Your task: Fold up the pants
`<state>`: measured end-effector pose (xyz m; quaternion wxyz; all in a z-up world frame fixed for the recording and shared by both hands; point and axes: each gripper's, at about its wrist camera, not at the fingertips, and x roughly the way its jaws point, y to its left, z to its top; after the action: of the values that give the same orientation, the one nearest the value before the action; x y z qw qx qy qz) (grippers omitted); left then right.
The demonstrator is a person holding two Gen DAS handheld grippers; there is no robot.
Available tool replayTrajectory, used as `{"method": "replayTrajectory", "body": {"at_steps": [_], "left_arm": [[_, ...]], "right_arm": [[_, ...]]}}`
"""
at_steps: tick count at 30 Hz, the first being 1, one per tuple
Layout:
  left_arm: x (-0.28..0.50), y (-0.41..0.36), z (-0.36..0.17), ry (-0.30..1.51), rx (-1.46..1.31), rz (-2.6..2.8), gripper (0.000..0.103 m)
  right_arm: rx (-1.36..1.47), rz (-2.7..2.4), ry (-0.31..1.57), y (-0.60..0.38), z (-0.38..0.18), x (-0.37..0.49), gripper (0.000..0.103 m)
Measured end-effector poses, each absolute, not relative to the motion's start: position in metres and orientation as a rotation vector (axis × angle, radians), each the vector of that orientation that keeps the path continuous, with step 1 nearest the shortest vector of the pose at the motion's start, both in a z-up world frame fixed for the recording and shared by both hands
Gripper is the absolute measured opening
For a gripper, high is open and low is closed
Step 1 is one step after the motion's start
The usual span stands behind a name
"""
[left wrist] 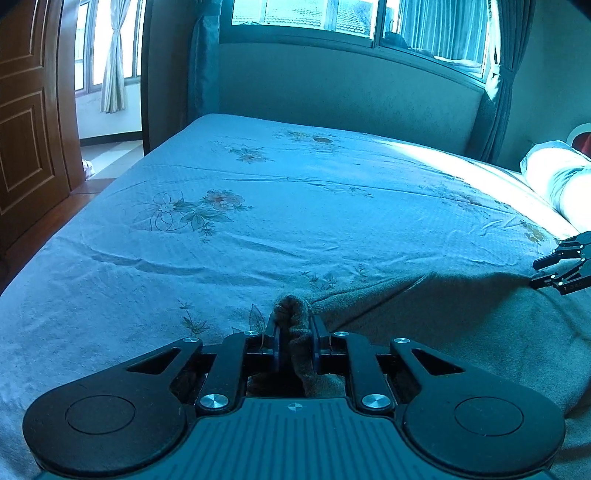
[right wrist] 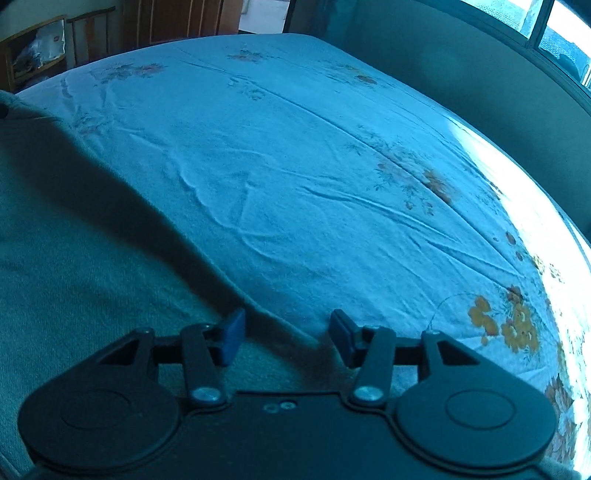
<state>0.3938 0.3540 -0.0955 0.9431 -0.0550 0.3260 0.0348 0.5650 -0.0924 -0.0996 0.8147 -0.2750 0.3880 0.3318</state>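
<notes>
On the floral bedsheet — pants, window beyond, perhaps curtained.

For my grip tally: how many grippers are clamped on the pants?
1. The left gripper pinches the pants edge; the right gripper stands open over the edge.

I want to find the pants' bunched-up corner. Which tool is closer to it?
Left. The left tool pinches the grey fleece pants' bunched corner; the right tool hangs open over another edge.
</notes>
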Motion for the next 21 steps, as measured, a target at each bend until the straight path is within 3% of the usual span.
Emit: {"method": "replayTrajectory", "body": {"at_steps": [3,4,5,12,21], "left_arm": [[0.397,0.355,-0.099,0.684,-0.109,0.066,0.016],[0.398,0.356,-0.100,0.688,-0.113,0.065,0.016],[0.398,0.357,-0.100,0.689,-0.120,0.062,0.016],[0.381,0.366,-0.083,0.625,-0.127,-0.017,0.016],[0.307,0.370,-0.037,0.495,-0.017,-0.258,0.016]], "right_arm": [[-0.636,0.741,0.861,-0.085,-0.101,0.563,0.023],[-0.624,0.739,0.870,-0.084,-0.100,0.562,0.005],[-0.619,0.725,0.870,-0.085,-0.098,0.563,0.000],[-0.521,0.692,0.772,-0.115,-0.036,0.518,0.000],[-0.645,0.643,0.631,-0.148,0.050,0.356,0.000]]}}
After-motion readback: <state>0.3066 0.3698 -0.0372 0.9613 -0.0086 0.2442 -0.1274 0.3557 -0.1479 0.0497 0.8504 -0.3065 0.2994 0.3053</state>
